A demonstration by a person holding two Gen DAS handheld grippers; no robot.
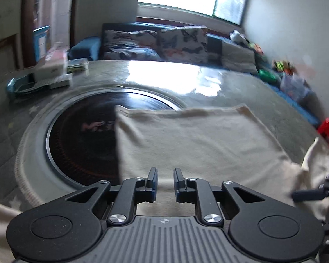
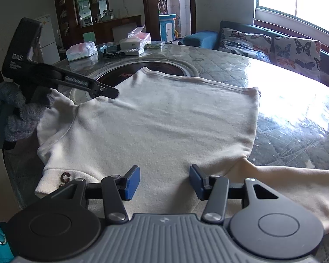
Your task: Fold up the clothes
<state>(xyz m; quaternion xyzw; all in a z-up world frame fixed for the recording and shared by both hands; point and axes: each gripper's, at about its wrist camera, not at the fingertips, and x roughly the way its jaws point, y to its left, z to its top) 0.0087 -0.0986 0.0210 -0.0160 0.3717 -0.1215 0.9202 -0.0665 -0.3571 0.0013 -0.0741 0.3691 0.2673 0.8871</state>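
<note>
the cream top (image 2: pixel 160 118) lies spread flat on the round table (image 2: pixel 285 127), partly folded, its far edge reaching over the dark round hob (image 1: pixel 83 135) set in the table's middle. a sleeve (image 2: pixel 296 186) trails off to the right near the table's edge, and a cuff with a small brown letter (image 2: pixel 65 177) sits at the near left

the left gripper (image 1: pixel 165 180) hovers low over the near part of the top, its jaws a narrow gap apart with nothing between them; only cloth shows beneath. in the right wrist view the same gripper (image 2: pixel 111 93) reaches in from the left over the top's left side, held by a hand in a grey glove (image 2: pixel 11 114)

the right gripper (image 2: pixel 164 182) stands about half open above the near edge of the top, blue pads (image 2: pixel 132 183) clear of the cloth and gripping nothing

boxes and a tissue pack (image 2: pixel 82 50) crowd the far side of the table, with a sofa (image 2: pixel 263 43) under the window (image 2: pixel 296 2) behind
</note>
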